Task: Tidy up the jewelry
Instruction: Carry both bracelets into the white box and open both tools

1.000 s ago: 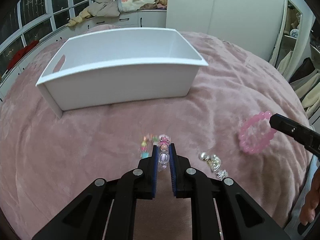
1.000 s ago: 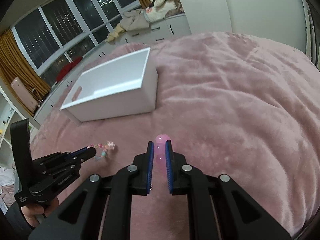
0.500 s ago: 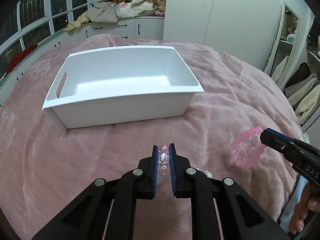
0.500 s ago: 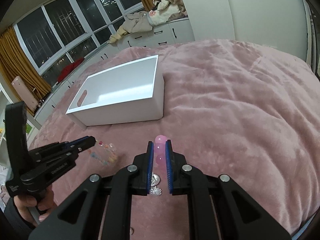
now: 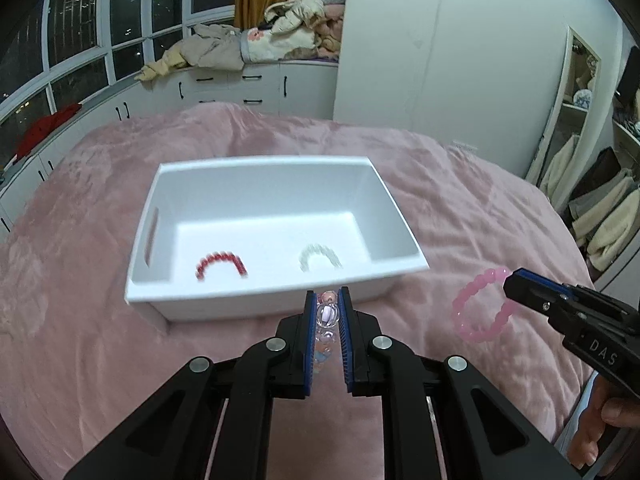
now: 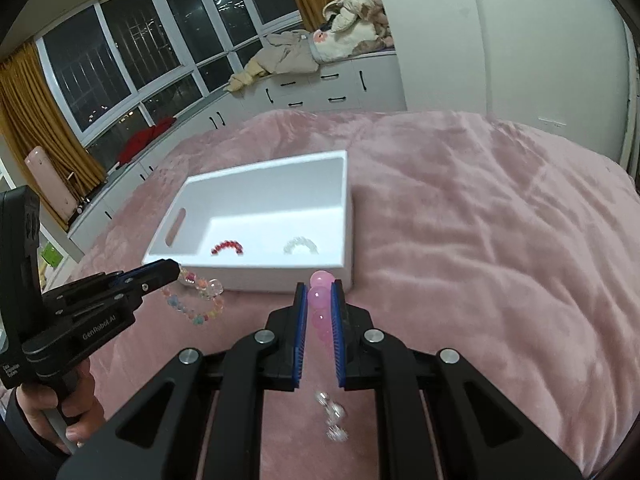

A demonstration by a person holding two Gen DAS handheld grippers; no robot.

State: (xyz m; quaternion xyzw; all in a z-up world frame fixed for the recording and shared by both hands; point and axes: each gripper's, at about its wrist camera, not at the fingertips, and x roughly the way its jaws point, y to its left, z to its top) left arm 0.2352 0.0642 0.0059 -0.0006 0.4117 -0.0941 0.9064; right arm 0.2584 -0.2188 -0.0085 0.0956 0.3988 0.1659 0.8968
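A white box (image 5: 280, 292) (image 6: 248, 270) stands on the pink bedspread. Inside lie a red bead bracelet (image 5: 220, 264) (image 6: 227, 247) and a clear bead bracelet (image 5: 320, 256) (image 6: 301, 245). My left gripper (image 5: 327, 312) (image 6: 170, 276) is shut on a pastel multicolour bead bracelet (image 5: 326, 316) (image 6: 196, 300), held in the air just short of the box's near wall. My right gripper (image 6: 320, 300) (image 5: 510, 280) is shut on a pink bead bracelet (image 6: 320, 300) (image 5: 482, 308), held up to the right of the box's near right corner.
A silver sparkly piece (image 6: 334, 416) lies on the bedspread (image 5: 80, 340) below my right gripper. White cabinets with piled clothes (image 5: 260, 48) stand behind the bed under the windows. A white wardrobe (image 5: 440, 60) and open shelves (image 5: 580, 92) are at the right.
Both grippers have risen off the bedspread with their bracelets and moved toward the box. The box's inside, with its two bracelets, has come into view.
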